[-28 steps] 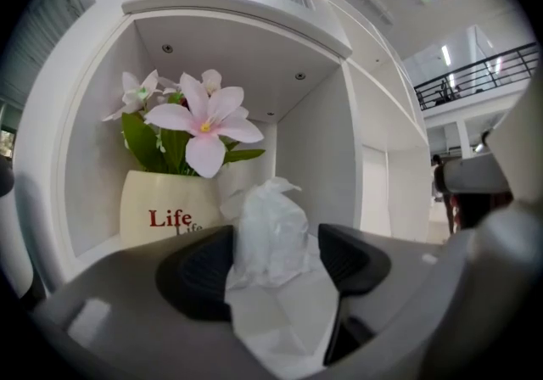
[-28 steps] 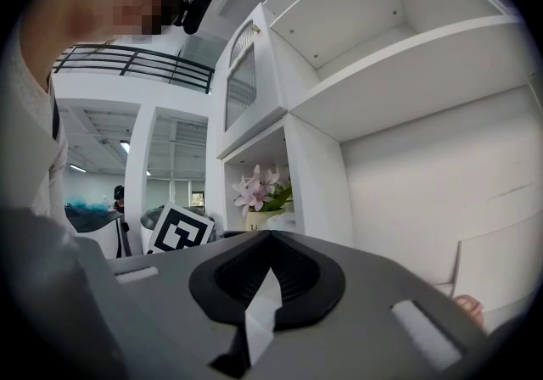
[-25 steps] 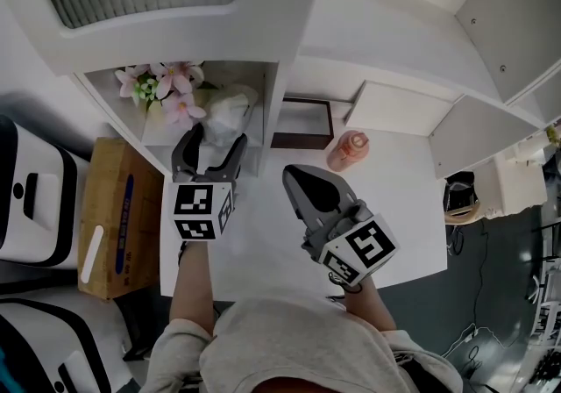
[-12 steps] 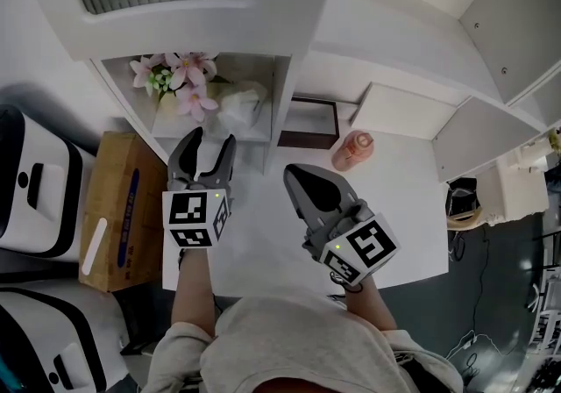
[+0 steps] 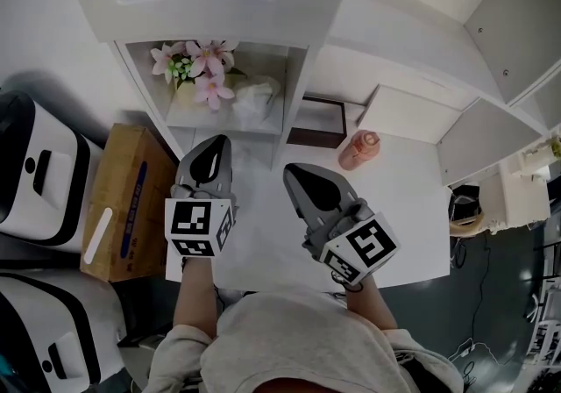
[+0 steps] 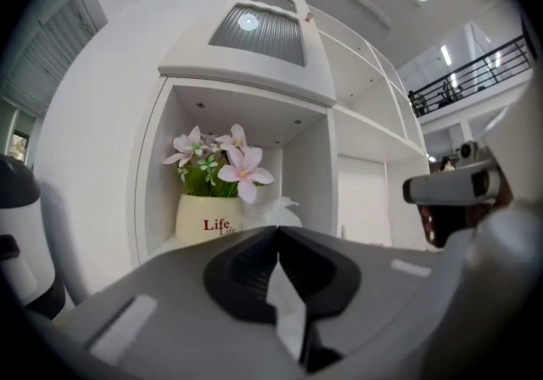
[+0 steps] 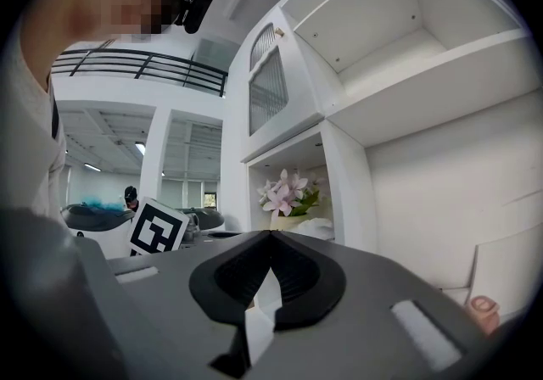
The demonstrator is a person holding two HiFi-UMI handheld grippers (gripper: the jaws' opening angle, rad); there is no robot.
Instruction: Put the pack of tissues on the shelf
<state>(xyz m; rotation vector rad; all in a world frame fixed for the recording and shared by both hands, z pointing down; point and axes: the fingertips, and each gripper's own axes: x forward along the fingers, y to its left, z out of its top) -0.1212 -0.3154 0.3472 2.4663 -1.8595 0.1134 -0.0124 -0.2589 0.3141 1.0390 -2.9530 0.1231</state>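
Head view, from above. The pack of tissues (image 5: pixel 255 102) lies on the shelf (image 5: pixel 219 125), in the open compartment at the far left corner of the counter (image 5: pixel 263 226). It sits at the compartment's right side, just beside the potted flowers (image 5: pixel 198 68); I cannot tell whether pack and pot touch.

My left tool (image 5: pixel 214 147) is over the counter's left part, in front of that compartment and apart from the pack. Its jaws have just been closing and now meet, with nothing between them. My right tool (image 5: pixel 294 174) is over the middle of the counter, jaws likewise together and empty.

Step in hand: since the pack is already on the shelf and both tools are free, I judge the placing done and only the pull-back after release remaining. The next move calls for little, namely drawing both tools towards the counter's near edge without brushing the compartment's front.

What the views add to one another:
- The head view alone shows the counter's layout: a pink bottle (image 5: pixel 359 149) and a dark picture frame (image 5: pixel 317 122) along the far edge, and a cardboard box (image 5: pixel 118 203) beyond the left edge.
- The left gripper view alone shows the compartment from the front, with the pot marked "Life" (image 6: pixel 206 222) upright and the pack's crumpled top beside it.
- The right gripper view shows the same compartment obliquely, and the bare shelves above it.
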